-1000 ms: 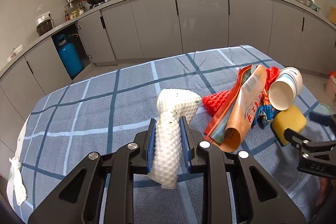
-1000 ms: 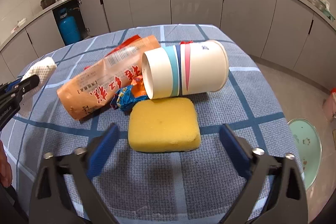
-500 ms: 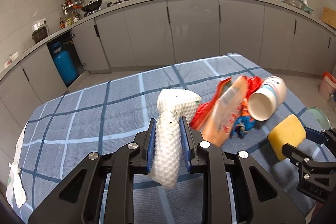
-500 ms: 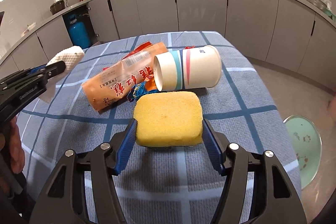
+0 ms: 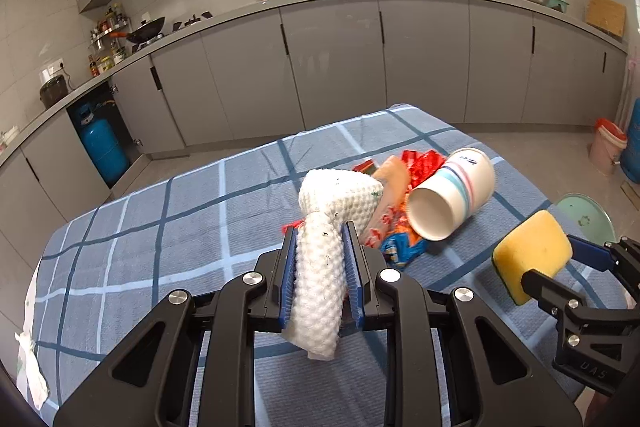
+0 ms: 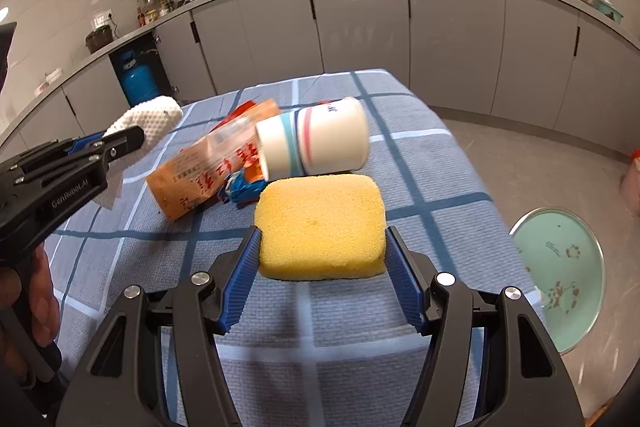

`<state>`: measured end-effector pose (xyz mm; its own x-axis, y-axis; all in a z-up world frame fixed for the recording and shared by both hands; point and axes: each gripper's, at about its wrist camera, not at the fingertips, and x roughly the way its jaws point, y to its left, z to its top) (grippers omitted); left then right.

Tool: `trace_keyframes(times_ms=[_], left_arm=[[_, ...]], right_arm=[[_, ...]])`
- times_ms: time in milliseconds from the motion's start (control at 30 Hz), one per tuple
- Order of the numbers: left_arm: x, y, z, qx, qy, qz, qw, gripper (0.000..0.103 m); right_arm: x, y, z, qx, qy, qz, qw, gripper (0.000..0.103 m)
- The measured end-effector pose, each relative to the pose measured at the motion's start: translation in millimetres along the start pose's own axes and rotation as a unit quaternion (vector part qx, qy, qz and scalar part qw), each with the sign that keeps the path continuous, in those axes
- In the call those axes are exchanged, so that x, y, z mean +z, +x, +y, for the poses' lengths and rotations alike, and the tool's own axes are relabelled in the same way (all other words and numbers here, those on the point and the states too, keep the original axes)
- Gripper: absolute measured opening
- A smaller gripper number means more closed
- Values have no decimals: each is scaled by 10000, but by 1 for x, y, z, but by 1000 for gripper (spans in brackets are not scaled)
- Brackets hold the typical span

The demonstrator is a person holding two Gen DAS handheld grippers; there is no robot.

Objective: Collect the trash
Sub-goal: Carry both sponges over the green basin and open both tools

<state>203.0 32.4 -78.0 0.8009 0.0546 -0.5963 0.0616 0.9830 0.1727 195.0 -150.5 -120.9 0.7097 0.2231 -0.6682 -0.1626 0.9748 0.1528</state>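
Observation:
My left gripper (image 5: 320,247) is shut on a white foam net sleeve (image 5: 320,267) and holds it above the blue checked tablecloth (image 5: 160,227). My right gripper (image 6: 322,247) is shut on a yellow sponge (image 6: 320,223), lifted off the cloth; the sponge also shows in the left wrist view (image 5: 532,251). On the table lie a striped paper cup (image 6: 316,143) on its side, an orange snack bag (image 6: 208,167), a small blue wrapper (image 6: 240,189) and red netting (image 5: 424,163). The left gripper (image 6: 132,139) with its sleeve shows at the left of the right wrist view.
A pale green round lid or bin (image 6: 560,279) sits on the floor right of the table. Grey kitchen cabinets (image 5: 332,67) run behind. A blue gas cylinder (image 5: 100,147) stands in an open cabinet. A pink bucket (image 5: 608,147) is at far right.
My right gripper closed on the yellow sponge and lifted it off the cloth. My left gripper rose and drew back, still holding the white sleeve.

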Motion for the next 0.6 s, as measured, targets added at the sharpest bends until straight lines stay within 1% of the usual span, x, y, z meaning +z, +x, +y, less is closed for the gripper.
trace_keyframes(times_ms=[333, 600], left_arm=[[13, -2, -33, -189, 239, -89, 9995, 24], [18, 2, -65, -429, 474, -106, 9979, 24]], right_arm=[[2, -12, -31, -167, 246, -151, 9994, 62], [1, -17, -61, -330, 465, -218, 9981, 62]])
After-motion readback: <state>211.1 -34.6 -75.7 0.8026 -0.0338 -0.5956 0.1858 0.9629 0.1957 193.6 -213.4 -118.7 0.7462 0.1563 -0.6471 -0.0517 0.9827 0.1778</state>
